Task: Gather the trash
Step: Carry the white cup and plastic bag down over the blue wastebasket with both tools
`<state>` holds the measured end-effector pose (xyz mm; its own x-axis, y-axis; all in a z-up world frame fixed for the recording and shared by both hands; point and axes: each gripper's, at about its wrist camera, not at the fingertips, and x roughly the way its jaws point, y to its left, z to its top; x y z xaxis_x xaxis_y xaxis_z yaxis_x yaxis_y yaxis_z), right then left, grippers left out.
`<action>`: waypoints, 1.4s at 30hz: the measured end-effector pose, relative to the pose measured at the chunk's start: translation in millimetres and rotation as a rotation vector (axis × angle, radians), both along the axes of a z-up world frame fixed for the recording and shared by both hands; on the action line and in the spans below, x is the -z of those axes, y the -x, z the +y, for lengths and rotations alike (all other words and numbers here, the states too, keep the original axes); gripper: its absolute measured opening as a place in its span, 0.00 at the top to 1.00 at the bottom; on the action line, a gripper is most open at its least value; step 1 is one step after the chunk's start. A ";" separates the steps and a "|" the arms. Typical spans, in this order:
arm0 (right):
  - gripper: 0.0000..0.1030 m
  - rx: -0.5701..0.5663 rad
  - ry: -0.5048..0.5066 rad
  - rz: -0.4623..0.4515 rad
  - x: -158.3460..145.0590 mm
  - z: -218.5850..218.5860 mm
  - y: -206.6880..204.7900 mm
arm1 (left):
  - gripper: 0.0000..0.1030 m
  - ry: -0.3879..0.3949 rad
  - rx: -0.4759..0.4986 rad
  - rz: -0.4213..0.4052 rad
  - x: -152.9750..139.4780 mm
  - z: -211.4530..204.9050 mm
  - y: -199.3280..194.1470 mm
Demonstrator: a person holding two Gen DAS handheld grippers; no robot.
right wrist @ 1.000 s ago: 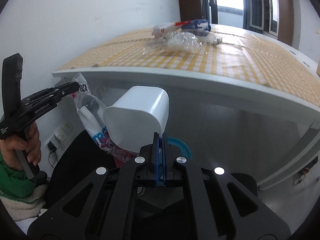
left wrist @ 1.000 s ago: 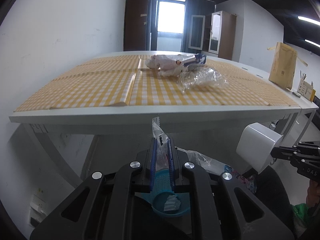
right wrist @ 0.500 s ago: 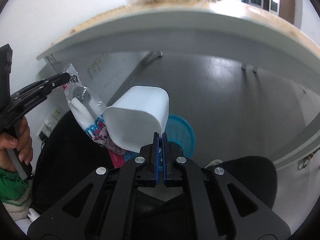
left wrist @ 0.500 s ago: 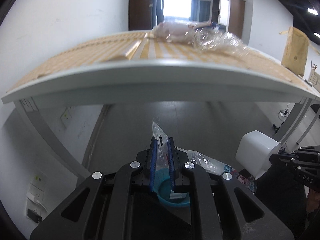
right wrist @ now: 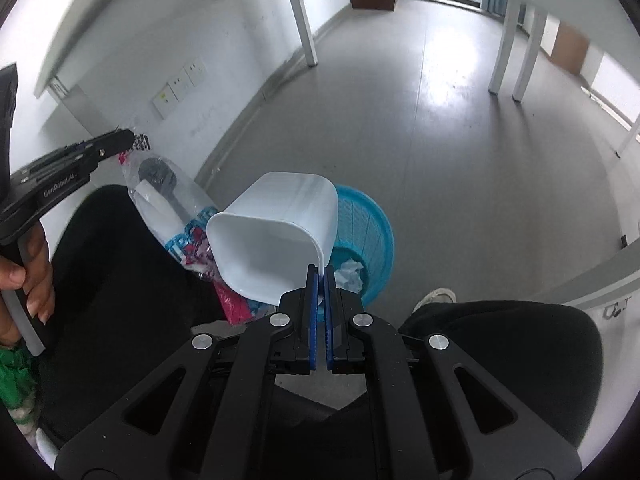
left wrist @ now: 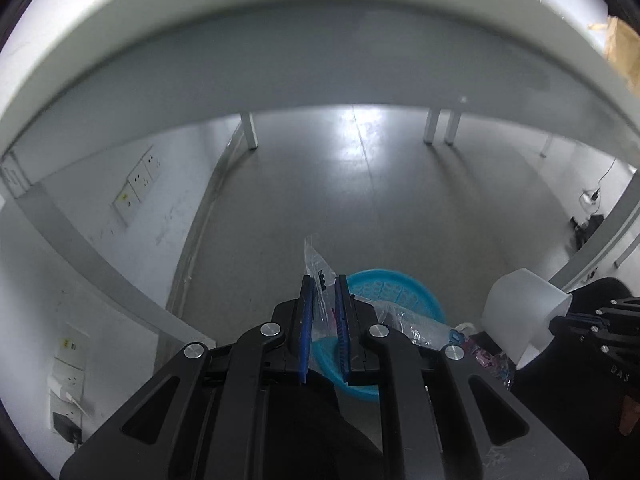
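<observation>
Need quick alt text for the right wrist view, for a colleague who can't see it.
The right gripper pinches the rim of a white plastic tub above a blue basket on the floor. At left, the left gripper holds a clear printed bag.

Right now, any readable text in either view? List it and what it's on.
"GenROBOT.AI", only roughly legible: side of the left gripper, seen from the right wrist.
"DAS", cut off: body of the right gripper, seen from the left wrist.
Big blue letters on the plastic wrapper: partly hidden, unreadable.
Small black print at the wrapper's top: too blurred.
</observation>
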<state>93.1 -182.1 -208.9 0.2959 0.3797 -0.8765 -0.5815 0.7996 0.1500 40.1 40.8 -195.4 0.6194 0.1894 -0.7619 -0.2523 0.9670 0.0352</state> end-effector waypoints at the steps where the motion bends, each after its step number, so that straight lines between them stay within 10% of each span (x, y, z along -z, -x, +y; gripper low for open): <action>1: 0.98 0.001 0.009 0.007 4.3 1.5 -1.3 | 0.90 -0.006 -0.003 0.014 5.7 0.6 -6.6; 18: 0.98 0.032 0.077 0.129 64.2 21.6 -46.2 | 0.90 0.055 -0.005 0.255 71.6 5.4 -81.1; 42: 0.98 0.120 0.167 0.340 178.7 52.0 -115.9 | 0.90 -0.126 -0.033 0.465 156.1 -6.4 -159.9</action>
